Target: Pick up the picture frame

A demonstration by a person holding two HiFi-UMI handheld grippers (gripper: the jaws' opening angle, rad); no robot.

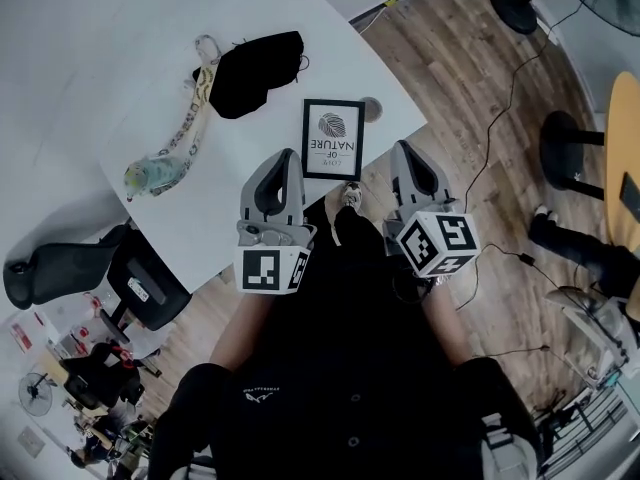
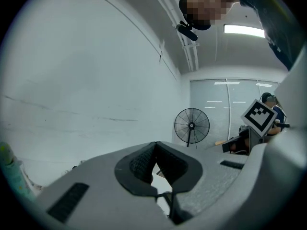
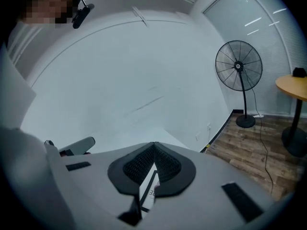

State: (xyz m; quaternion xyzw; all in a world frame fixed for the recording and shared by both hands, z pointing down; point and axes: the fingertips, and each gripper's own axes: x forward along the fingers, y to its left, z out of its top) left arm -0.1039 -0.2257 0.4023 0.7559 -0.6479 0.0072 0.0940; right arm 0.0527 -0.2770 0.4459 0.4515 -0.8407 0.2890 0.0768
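The picture frame (image 1: pixel 333 139), black-edged with a leaf print and lettering, lies flat on the white table (image 1: pixel 120 58) near its front corner. My left gripper (image 1: pixel 285 157) hovers just in front of the frame's near left corner, jaws shut and empty. To the frame's right, my right gripper (image 1: pixel 403 149) is over the table edge, also shut with nothing in it. In the right gripper view a sliver of the picture frame (image 3: pixel 149 189) shows below the closed jaws of the right gripper (image 3: pixel 153 145). The left gripper (image 2: pixel 154 145) in its own view faces the white wall.
A black cloth (image 1: pixel 255 71) and a green parrot toy on a lanyard (image 1: pixel 170 158) lie on the table left of the frame. A black office chair (image 1: pixel 140 278) stands at the table's left front. Cables, fan bases (image 1: pixel 515 8) and a round yellow table (image 1: pixel 622 148) occupy the wooden floor at right.
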